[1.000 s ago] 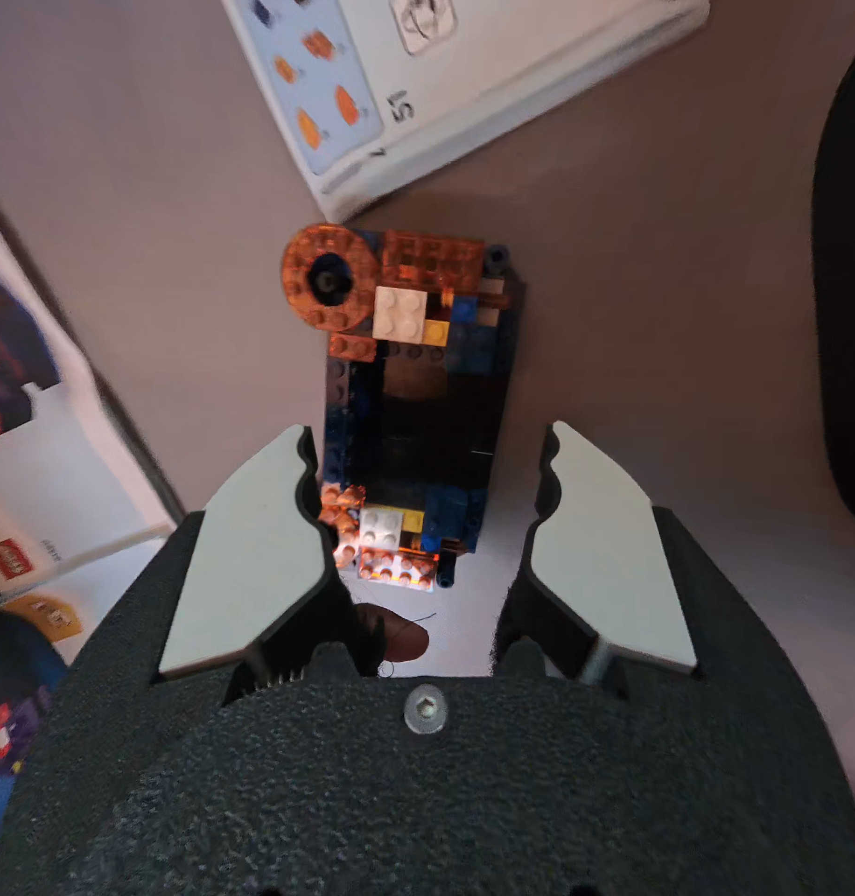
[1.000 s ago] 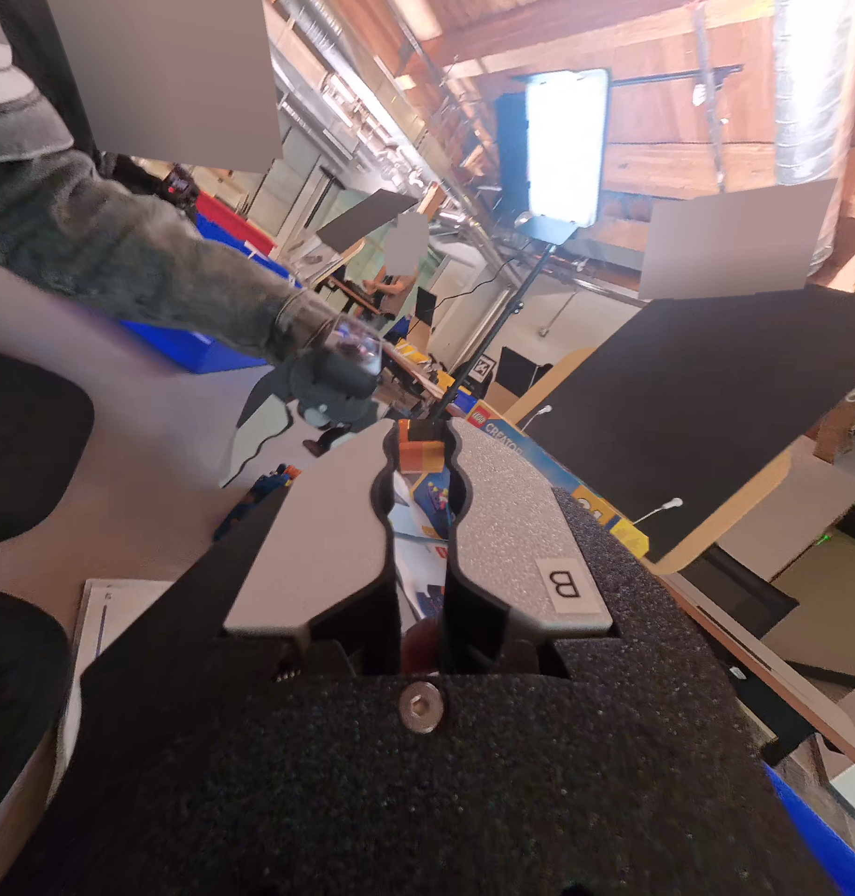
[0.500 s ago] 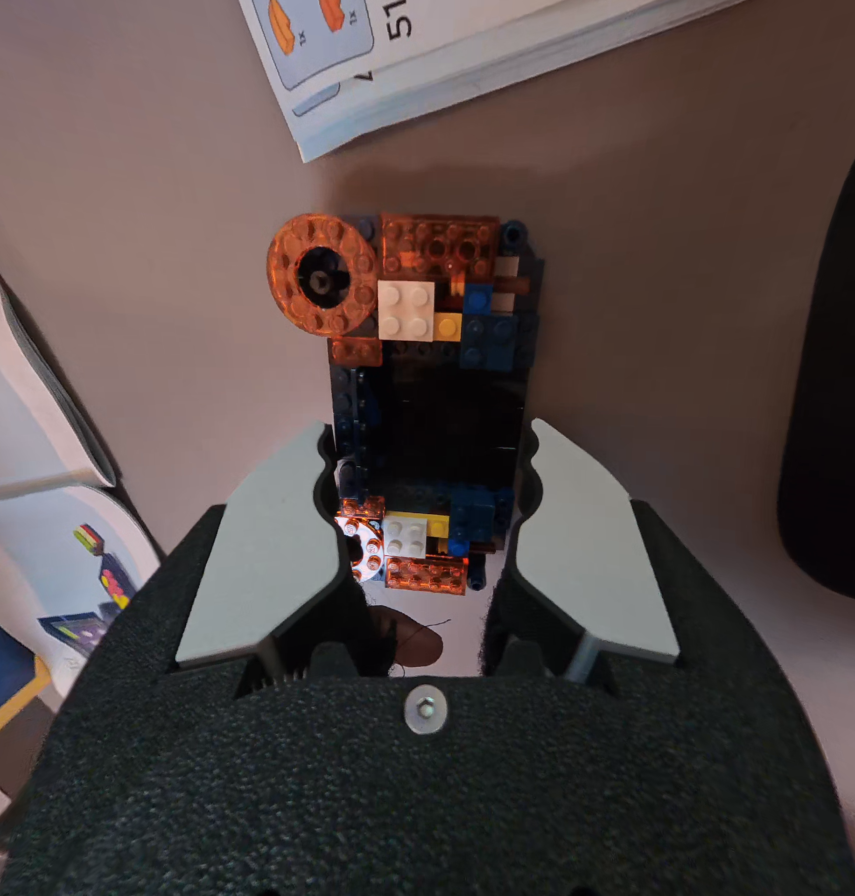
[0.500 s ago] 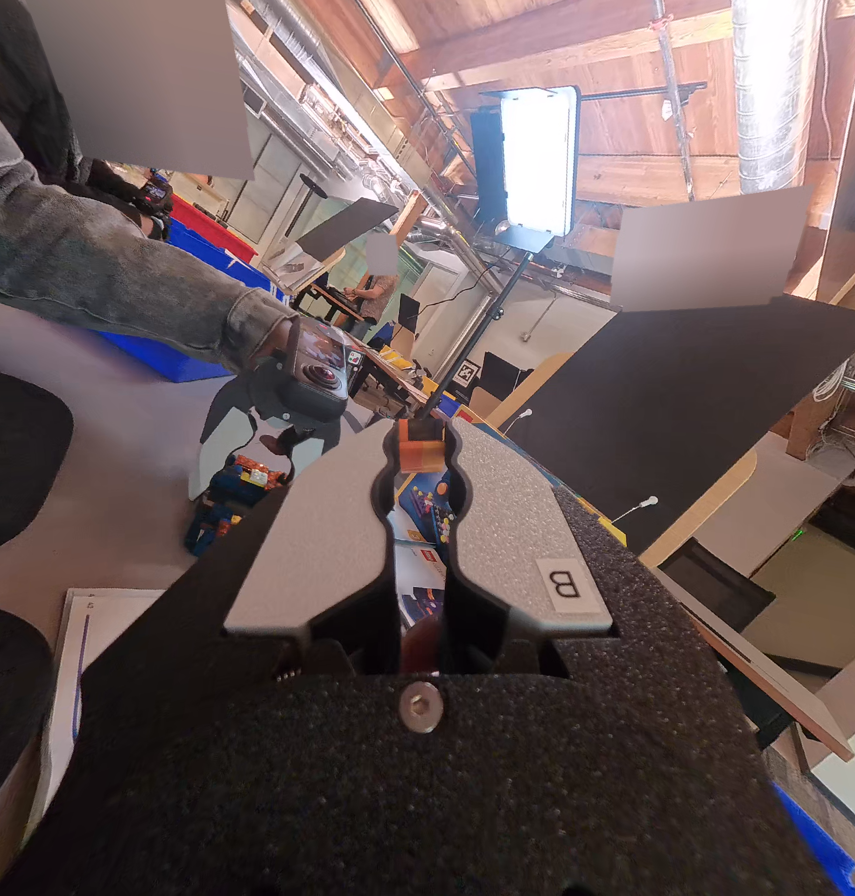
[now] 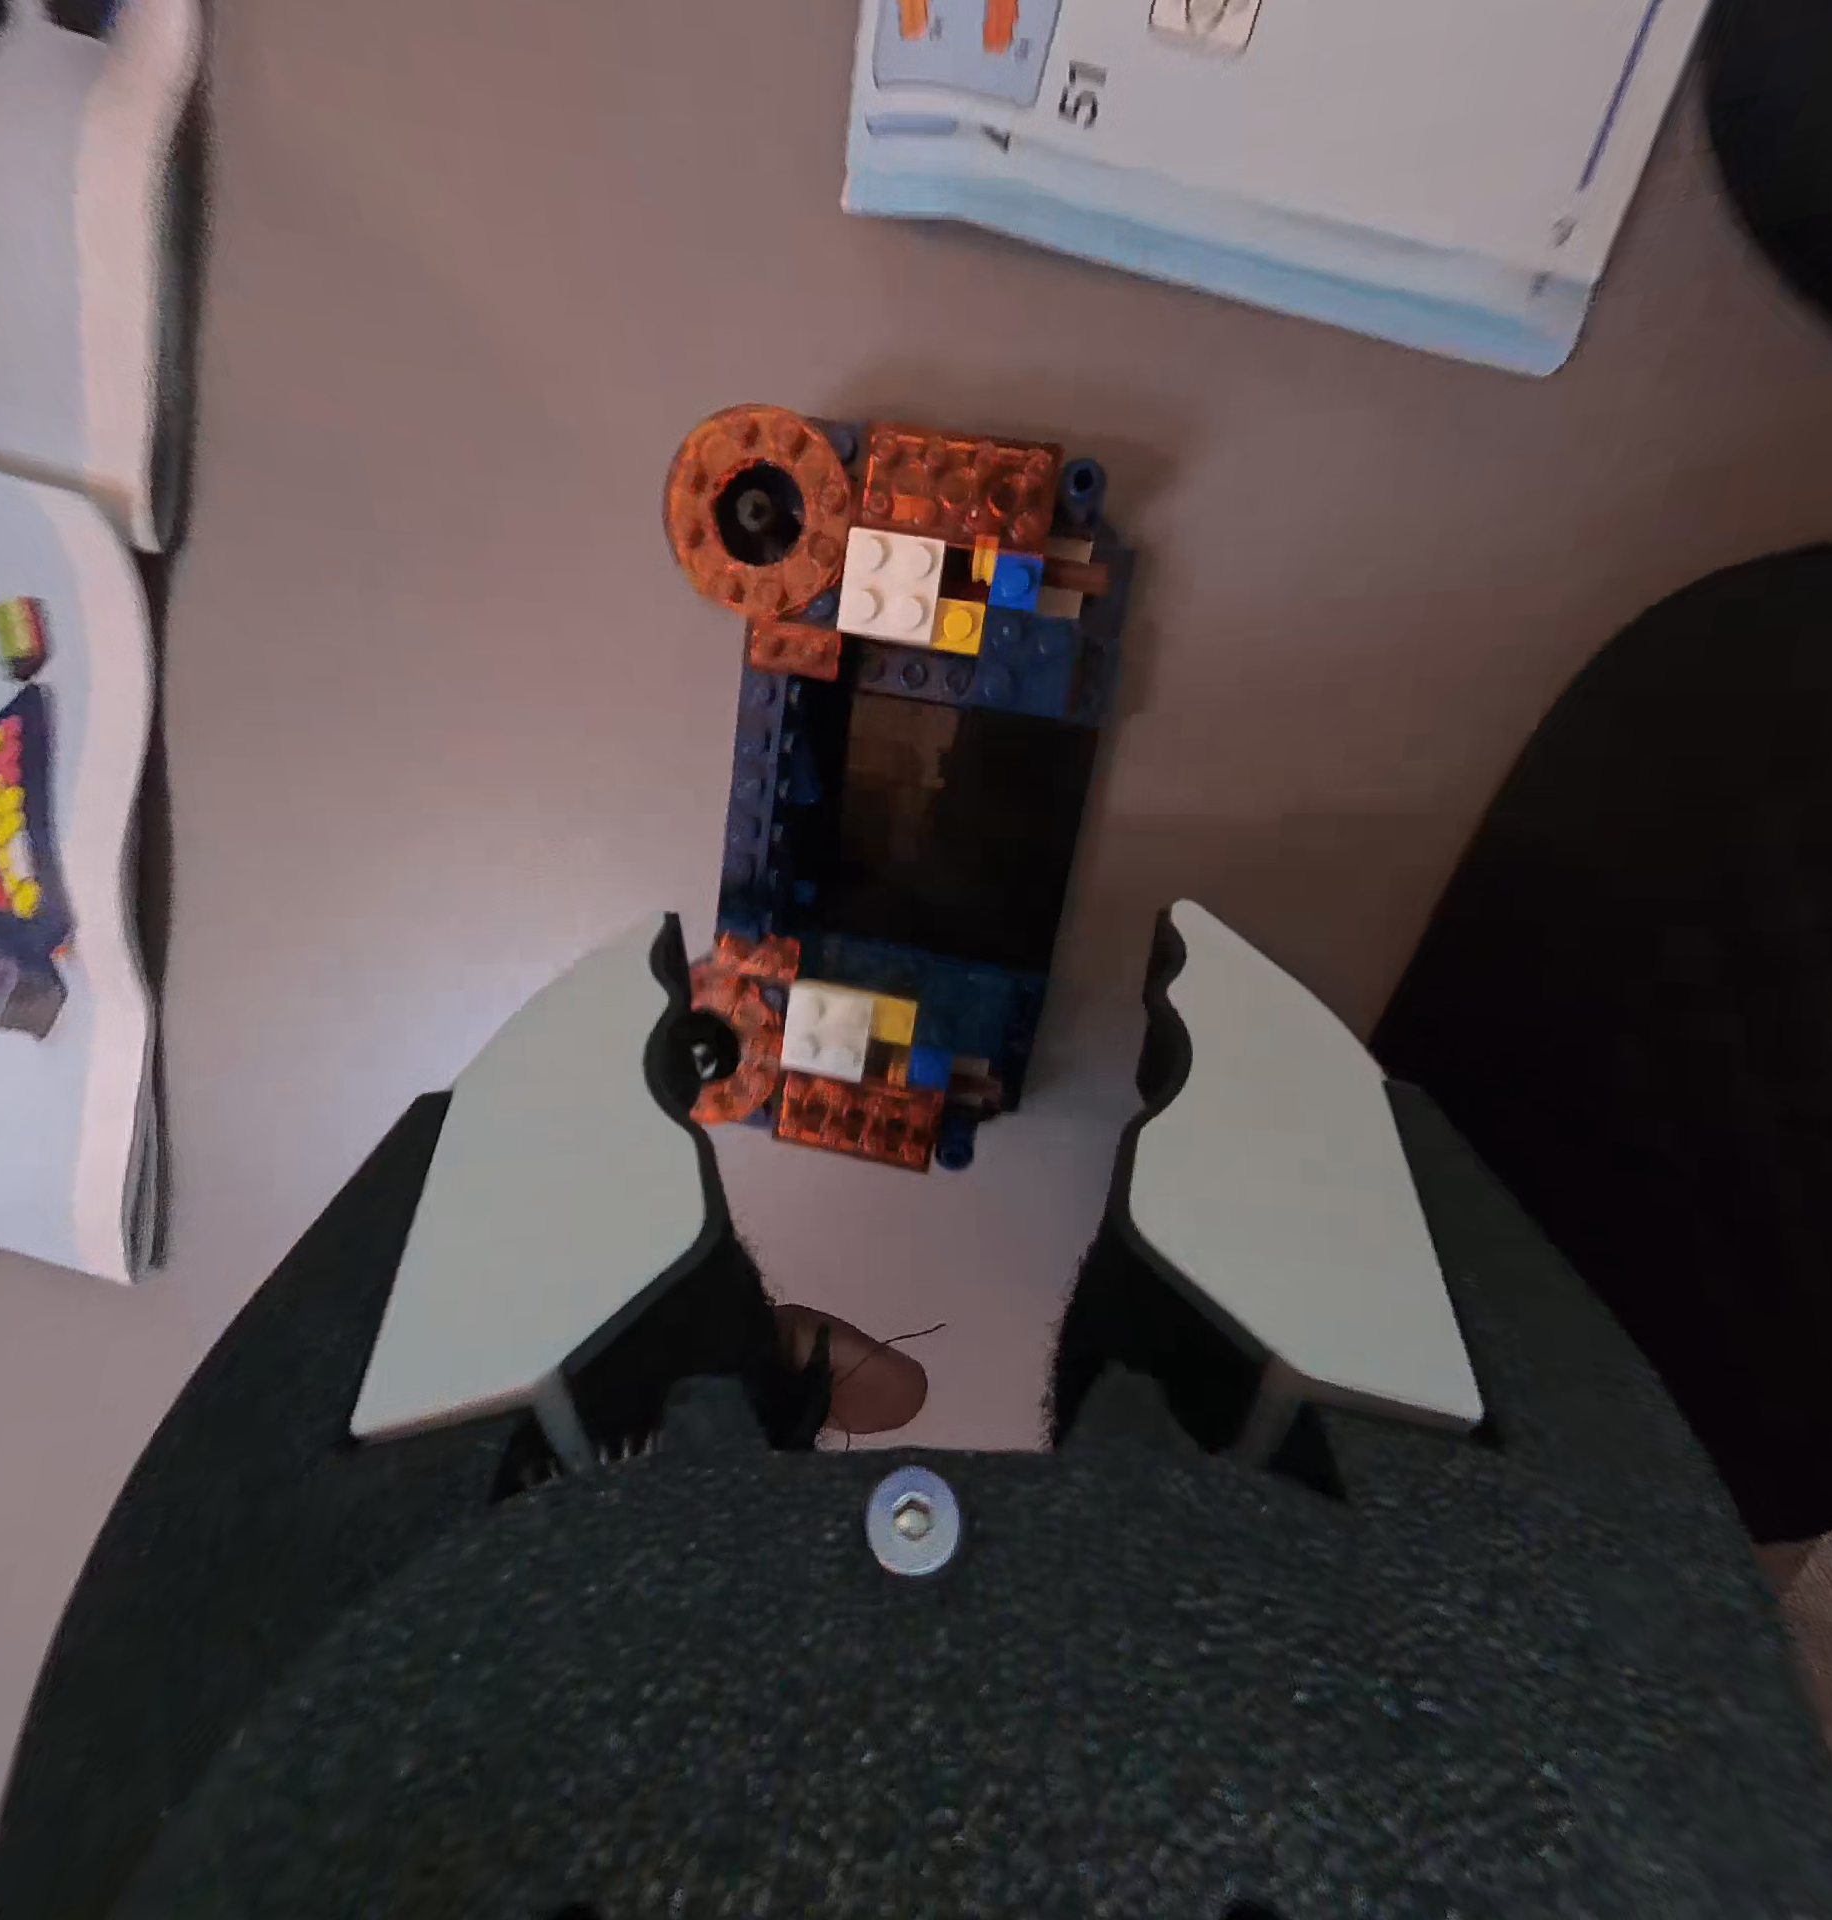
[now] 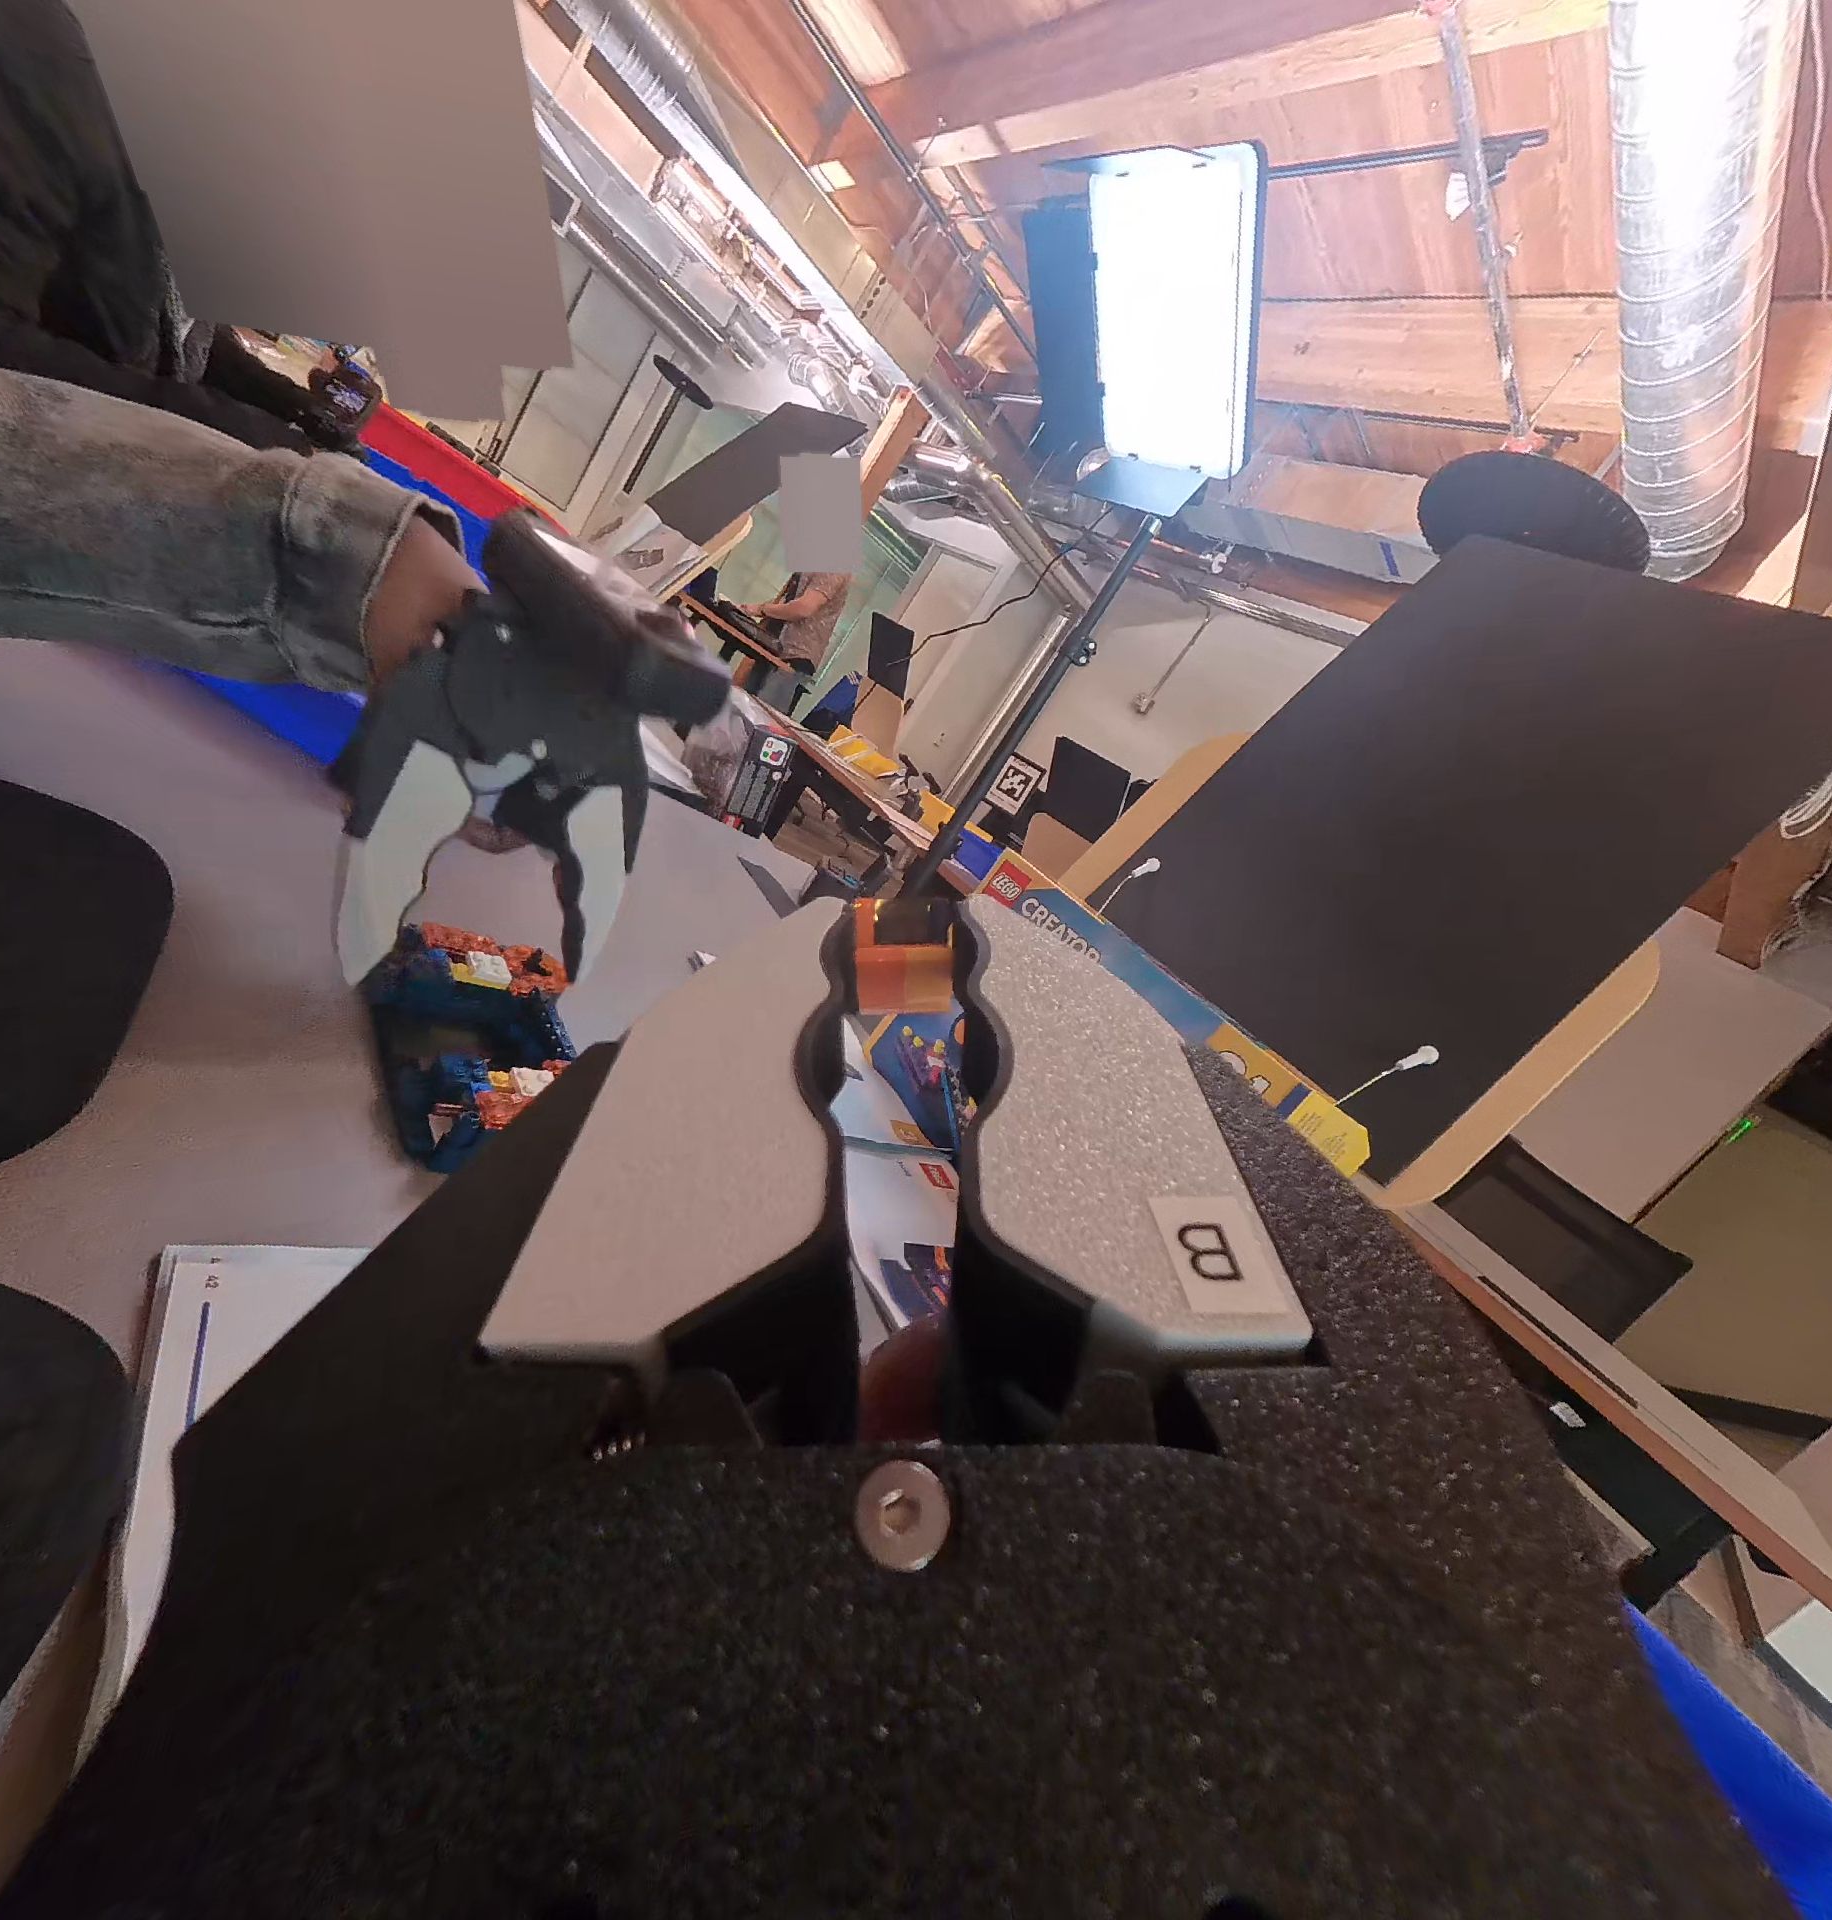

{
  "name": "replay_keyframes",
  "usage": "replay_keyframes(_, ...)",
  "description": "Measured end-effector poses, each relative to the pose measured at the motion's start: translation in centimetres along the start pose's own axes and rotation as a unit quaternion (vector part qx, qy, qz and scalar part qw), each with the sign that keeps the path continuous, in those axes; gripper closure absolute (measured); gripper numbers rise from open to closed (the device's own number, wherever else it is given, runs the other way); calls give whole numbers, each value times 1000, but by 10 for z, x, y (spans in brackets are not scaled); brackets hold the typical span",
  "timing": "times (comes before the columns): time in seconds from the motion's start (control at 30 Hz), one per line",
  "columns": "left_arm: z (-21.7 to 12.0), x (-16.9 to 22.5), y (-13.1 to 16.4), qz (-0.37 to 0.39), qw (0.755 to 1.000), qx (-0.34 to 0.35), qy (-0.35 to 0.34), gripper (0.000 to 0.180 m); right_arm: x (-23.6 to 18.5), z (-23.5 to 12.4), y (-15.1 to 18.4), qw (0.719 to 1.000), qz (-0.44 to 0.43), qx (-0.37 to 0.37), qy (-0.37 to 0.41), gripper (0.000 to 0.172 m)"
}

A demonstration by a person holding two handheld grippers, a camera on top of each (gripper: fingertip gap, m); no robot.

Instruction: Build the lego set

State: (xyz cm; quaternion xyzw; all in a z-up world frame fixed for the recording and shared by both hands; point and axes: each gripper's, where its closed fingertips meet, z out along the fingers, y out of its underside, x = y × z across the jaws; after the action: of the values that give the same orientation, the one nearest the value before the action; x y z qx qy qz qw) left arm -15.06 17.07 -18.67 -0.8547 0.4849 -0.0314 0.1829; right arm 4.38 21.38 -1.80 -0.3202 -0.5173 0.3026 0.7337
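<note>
A brick model (image 5: 922, 790) of dark blue, black, white, yellow and clear orange pieces lies flat on the grey table (image 5: 455, 582). My left gripper (image 5: 917, 977) hovers over its near end with the jaws wide open. Its left finger (image 5: 579, 1122) overlaps the model's near orange round piece, and its right finger (image 5: 1276, 1143) stands clear of the model. The right wrist view shows the left gripper (image 6: 467, 961) open just above the model (image 6: 465, 1039). My right gripper (image 6: 896, 935) is shut on a small clear orange brick (image 6: 896, 971), held up in the air to the model's right.
An instruction booklet (image 5: 1255, 156) lies beyond the model and an open booklet (image 5: 50, 831) to its left. A black pad (image 5: 1670, 1039) is at the right. In the right wrist view a toy box (image 6: 1151, 987), a black panel (image 6: 1514, 831) and a studio light (image 6: 1172, 301) stand behind. Spacing between my two grippers at the tips: around 25 centimeters.
My left jaws closed in beside the model's near end, then opened wide again; the model stays on the table. My right gripper keeps the orange brick and has swung slightly.
</note>
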Motion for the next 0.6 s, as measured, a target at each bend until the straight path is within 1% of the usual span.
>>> replay_keyframes(0.1, -19, -6, 7, 14, 997, 76, -26, 85, -3, 1, 2, 1000, 2, -2, -5, 155)
replay_keyframes(0.2, -17, -11, 22, 31, 991, 126, -30, 76, -7, 4, 4, 1000, 6, -5, -14, 155)
replay_keyframes(0.27, -9, -12, 31, 18, 991, 132, -18, 75, -10, 5, 6, 1000, 8, -7, -19, 155)
replay_keyframes(0.33, -2, -16, 35, 22, 991, 132, -26, 76, -12, 7, 9, 1000, 12, -9, -22, 155)
replay_keyframes(0.4, 2, -20, 33, 37, 988, 144, -34, 77, -14, 7, 11, 999, 16, -12, -25, 155)
replay_keyframes(0.53, 9, -22, 29, 50, 986, 157, -12, 77, -16, 8, 15, 999, 20, -17, -28, 155)
replay_keyframes(0.6, 12, -20, 29, 56, 986, 158, 6, 85, -16, 8, 16, 999, 20, -18, -29, 155)
